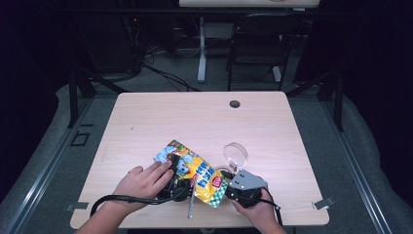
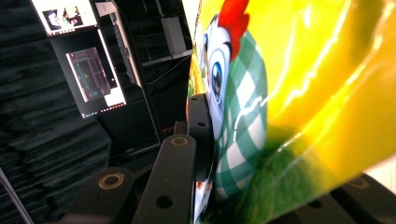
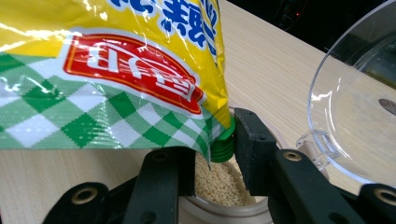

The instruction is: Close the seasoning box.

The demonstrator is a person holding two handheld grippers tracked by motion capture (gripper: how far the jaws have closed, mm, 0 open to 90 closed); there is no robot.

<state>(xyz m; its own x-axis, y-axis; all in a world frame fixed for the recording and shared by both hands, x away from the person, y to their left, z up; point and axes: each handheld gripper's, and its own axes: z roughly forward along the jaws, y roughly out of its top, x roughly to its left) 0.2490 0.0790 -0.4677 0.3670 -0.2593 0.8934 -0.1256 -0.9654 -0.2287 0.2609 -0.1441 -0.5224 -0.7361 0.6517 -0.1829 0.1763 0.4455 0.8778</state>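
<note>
The yellow pouch (image 3: 116,60) tilts spout-down, its green spout (image 3: 223,144) directly above the grain-filled jar (image 3: 219,182). The left gripper (image 2: 205,154) clamps the pouch's body; the right gripper (image 3: 215,158), nearer the jar, holds its jaws narrowly around the spout, contact unclear

Yellow, green-checked pouch (image 3: 116,70), green spout (image 3: 223,145)

A round grommet hole (image 1: 234,104) is set near the far edge of the pale wooden table (image 1: 146,122), beyond which a black chair (image 1: 255,46) and a white desk leg (image 1: 201,51) are seen on the grey floor, with lit monitors (image 2: 95,77) mounted in the dark.
</note>
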